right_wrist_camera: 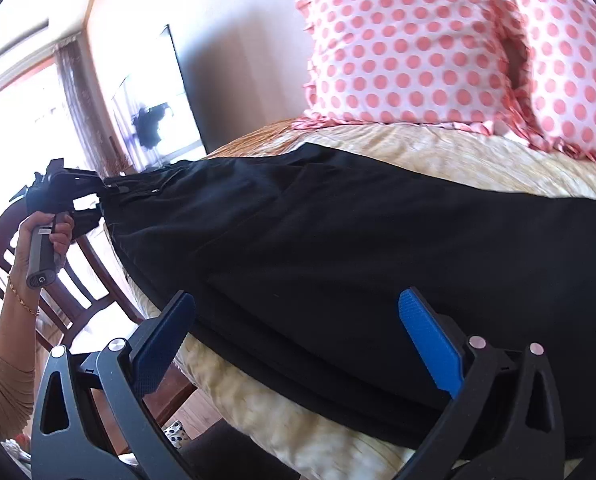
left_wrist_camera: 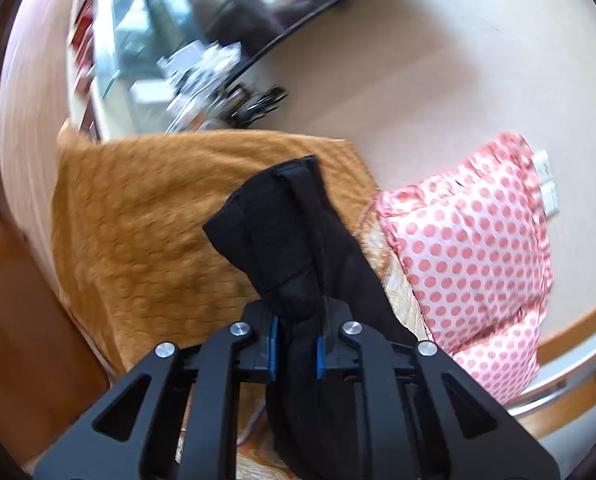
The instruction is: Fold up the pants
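Left gripper (left_wrist_camera: 296, 350) holds one end of the black pants (right_wrist_camera: 337, 240); right gripper (right_wrist_camera: 298, 340) is wide open.

The pants lie on the bed (right_wrist_camera: 477, 152) just ahead of the right gripper, which probably must close on the near edge next.

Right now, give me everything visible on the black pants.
The black pants are plain, matte, soft-looking cloth, spread lengthwise across the cream bedspread, apparently folded into layers along the near edge. The end with small buttons is lifted off the bed and pinched in the left tongs, the fabric bunched between the blue pads. The right tongs are wide open at the near edge, not gripping. The polka-dot pillows lie behind, apart.
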